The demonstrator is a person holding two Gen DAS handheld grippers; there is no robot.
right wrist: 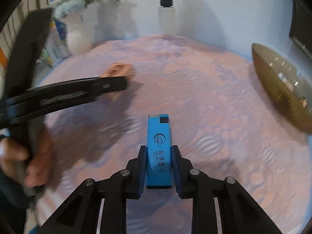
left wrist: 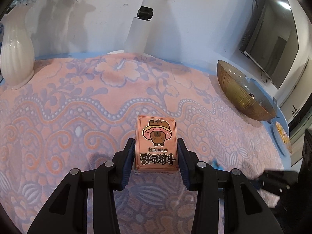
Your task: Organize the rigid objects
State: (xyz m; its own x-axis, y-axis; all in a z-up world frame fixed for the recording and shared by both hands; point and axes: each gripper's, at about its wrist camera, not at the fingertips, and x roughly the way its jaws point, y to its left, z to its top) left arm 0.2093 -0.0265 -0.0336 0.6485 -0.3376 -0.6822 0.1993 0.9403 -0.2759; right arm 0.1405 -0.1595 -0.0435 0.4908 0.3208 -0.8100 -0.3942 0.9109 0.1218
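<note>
A pink-and-lilac floral cloth point(left wrist: 81, 101) covers the tabletop against a white wall. Left wrist view: the left tongs point(left wrist: 156, 152) are clamped on a pink poker card box point(left wrist: 157, 146), held just above the cloth. A white vase point(left wrist: 16, 52) stands at 10 o'clock and a gold glass bowl point(left wrist: 243, 91) at 2 o'clock.

Right wrist view, blurred: the right tongs point(right wrist: 159, 157) grip a blue lighter point(right wrist: 159, 150). The bowl point(right wrist: 280, 85) sits at 2 o'clock, and the left tongs point(right wrist: 117, 83) with the card box point(right wrist: 120, 69) at 10 o'clock.
</note>
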